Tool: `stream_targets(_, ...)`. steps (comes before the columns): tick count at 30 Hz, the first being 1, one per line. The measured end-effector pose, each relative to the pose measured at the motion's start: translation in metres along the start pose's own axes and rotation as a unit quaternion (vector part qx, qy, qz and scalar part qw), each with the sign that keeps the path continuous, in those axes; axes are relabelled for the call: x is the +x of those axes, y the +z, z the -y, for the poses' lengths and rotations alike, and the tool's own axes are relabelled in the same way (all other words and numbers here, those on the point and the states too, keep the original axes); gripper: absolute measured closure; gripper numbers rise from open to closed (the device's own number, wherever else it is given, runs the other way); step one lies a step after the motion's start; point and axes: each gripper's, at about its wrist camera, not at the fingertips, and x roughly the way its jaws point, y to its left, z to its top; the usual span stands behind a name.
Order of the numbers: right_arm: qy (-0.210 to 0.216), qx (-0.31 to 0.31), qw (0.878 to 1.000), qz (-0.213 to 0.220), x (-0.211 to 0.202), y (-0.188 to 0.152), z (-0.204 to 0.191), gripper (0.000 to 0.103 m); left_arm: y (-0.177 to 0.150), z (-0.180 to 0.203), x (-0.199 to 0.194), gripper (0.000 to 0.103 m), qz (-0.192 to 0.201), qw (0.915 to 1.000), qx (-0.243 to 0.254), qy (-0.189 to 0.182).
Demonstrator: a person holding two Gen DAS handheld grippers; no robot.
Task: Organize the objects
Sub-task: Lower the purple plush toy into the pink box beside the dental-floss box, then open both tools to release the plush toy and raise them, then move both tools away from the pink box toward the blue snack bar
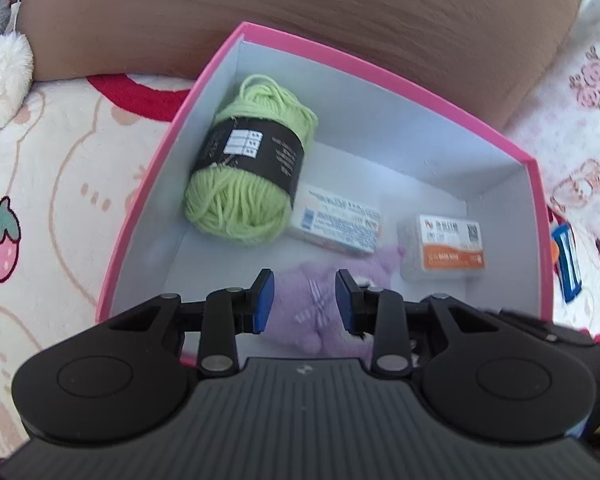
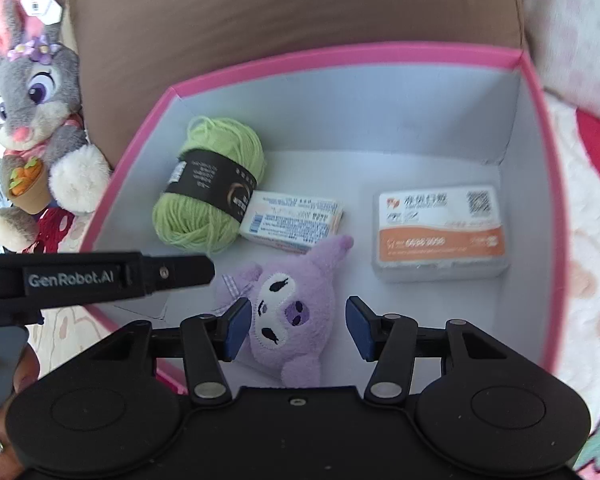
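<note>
A: In the left wrist view, what do you see?

B: The left tongs [image 1: 305,300] hang over the near part of the pink box [image 1: 380,80]. The log puts them near their narrowest, yet a gap shows between the blue pads, and they pinch nothing; the purple plush toy [image 1: 324,312] lies below them on the box floor. Further in are the green yarn ball [image 1: 242,168], a small white packet [image 1: 338,224] touching it, and a white-and-orange plastic box [image 1: 442,246] apart to the right.

A: And the right wrist view?

B: The right tongs [image 2: 296,328] are spread on both sides of the plush toy [image 2: 288,320]; the pads do not press it. Outside the box sits a grey rabbit plush [image 2: 32,92] on the bed cover [image 2: 580,280].

A: Which step is this?

B: I judge the purple toy is just placed. Next, the right tongs should lift clear and look for another loose object, perhaps the rabbit.
</note>
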Motion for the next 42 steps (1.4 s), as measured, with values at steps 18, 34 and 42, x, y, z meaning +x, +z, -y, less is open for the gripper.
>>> stream_targets(18, 0.007, -0.099, 0.994, 0.038, -0.097, -0.015, -0.029, 0.046, -0.014, 0.022, -0.075, 0.049, 0.007, 0.9987, 0.048, 0.011)
stream_targets(34, 0.007, -0.169, 0.984, 0.063, -0.174, -0.046, -0.042, 0.043, -0.050, 0.061, -0.153, 0.027, 0.051, 0.9932, 0.104, 0.004)
stream_targets(42, -0.004, -0.196, 0.979, 0.057, -0.198, -0.062, -0.047, 0.041, -0.069, 0.084, -0.160, 0.027, 0.026, 0.9910, 0.131, -0.003)
